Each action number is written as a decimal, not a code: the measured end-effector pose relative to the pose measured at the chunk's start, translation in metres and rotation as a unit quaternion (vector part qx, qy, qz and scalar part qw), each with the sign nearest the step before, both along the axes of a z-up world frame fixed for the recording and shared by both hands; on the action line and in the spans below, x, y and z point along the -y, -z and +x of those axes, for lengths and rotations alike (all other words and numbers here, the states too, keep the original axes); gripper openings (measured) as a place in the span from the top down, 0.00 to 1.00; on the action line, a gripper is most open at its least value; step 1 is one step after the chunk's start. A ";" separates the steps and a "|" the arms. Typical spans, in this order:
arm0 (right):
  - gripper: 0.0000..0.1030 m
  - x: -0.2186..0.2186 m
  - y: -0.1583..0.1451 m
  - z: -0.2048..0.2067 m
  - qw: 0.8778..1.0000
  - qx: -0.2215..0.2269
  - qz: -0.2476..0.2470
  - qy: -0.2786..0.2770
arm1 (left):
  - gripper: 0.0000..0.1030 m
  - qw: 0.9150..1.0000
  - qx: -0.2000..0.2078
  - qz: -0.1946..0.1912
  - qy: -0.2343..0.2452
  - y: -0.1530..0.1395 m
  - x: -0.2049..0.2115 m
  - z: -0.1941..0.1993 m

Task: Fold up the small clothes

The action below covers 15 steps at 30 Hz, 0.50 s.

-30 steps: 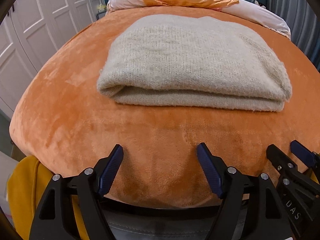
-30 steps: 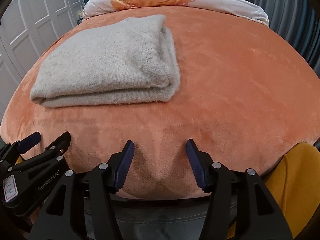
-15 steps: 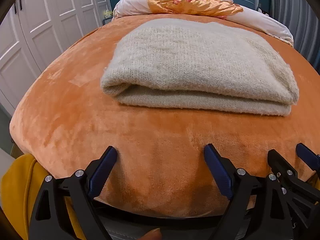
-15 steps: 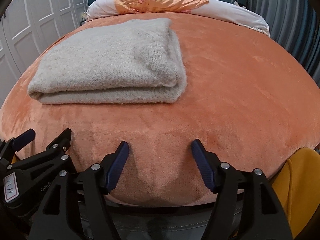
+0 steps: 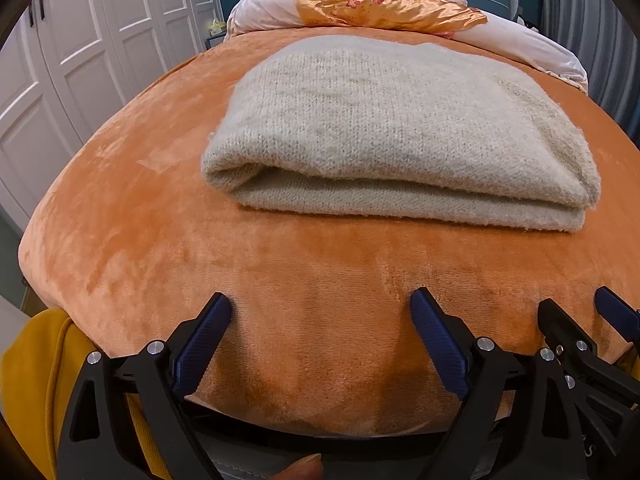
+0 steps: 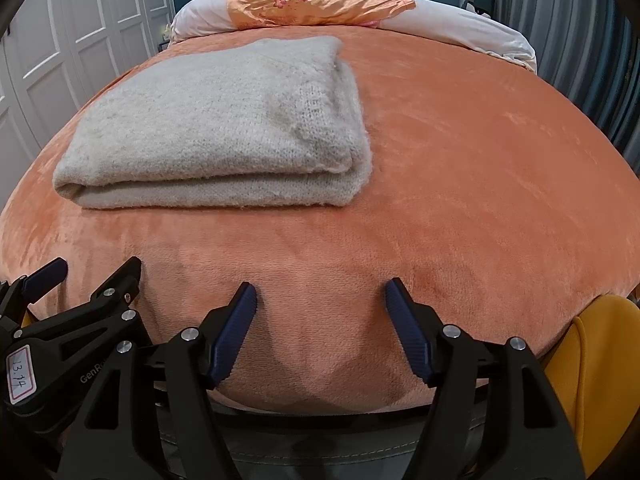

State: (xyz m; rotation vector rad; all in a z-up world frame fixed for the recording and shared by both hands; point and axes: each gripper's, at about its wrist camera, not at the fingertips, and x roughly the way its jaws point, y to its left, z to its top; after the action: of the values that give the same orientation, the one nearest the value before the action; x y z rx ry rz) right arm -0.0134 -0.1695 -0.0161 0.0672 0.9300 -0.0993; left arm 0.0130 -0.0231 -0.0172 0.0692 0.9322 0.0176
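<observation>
A cream knitted sweater (image 5: pixel 400 128) lies folded in a flat rectangle on the orange blanket (image 5: pixel 132 216); in the right wrist view it (image 6: pixel 224 140) sits to the left. My left gripper (image 5: pixel 320 300) is open and empty, near the bed's front edge, well short of the sweater. My right gripper (image 6: pixel 322 286) is open and empty, also near the front edge, to the right of the left one. Each gripper shows at the edge of the other's view: the right one (image 5: pixel 576 320), the left one (image 6: pixel 80 276).
A white pillow (image 5: pixel 532 44) with an orange floral cloth (image 5: pixel 380 4) lies at the head of the bed. White wardrobe doors (image 5: pixel 80 48) stand on the left. A yellow garment (image 6: pixel 592 368) shows below the bed's front edge.
Both grippers have dropped lower and drawn back slightly, so the sweater looks flatter and the headboard shows more. The left jaws have opened wider. The sweater has not moved.
</observation>
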 end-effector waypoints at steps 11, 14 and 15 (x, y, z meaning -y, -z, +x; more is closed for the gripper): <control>0.36 -0.004 0.000 0.001 1.000 -0.003 -0.003 0.007 | 0.11 1.000 -0.003 -0.006 0.004 0.000 -0.005 0.003; 0.36 -0.003 0.000 0.001 1.000 -0.002 -0.003 0.007 | 0.11 1.000 -0.003 -0.005 0.004 0.000 -0.005 0.003; 0.36 -0.004 0.000 0.000 1.000 -0.002 -0.003 0.008 | 0.11 1.000 -0.003 -0.005 0.004 0.001 -0.006 0.004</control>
State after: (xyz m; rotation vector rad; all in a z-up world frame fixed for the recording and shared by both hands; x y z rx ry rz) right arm -0.0129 -0.1652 -0.0158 0.0683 0.9327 -0.1178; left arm 0.0169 -0.0169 -0.0181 0.0639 0.9377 0.0048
